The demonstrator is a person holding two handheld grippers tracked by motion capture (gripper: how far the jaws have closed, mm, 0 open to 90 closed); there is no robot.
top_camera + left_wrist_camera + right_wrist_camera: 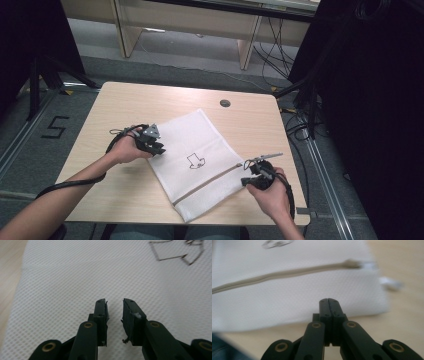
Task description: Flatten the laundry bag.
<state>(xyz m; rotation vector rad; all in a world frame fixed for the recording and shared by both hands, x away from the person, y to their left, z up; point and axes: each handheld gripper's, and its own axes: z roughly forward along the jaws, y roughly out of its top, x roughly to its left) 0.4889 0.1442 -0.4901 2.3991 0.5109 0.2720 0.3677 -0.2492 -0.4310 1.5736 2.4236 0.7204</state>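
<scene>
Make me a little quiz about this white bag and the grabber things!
1. True or false: the right gripper has its fingers pressed together with nothing between them.
2. What beige part runs across the white mesh bag?
3. Which gripper hovers over the mesh with a gap between its fingers: A left, B right?

Key:
1. True.
2. The zipper.
3. A, the left gripper.

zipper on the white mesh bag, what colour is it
Beige, on the zipper that crosses the bag; the right gripper view shows it best.
</scene>
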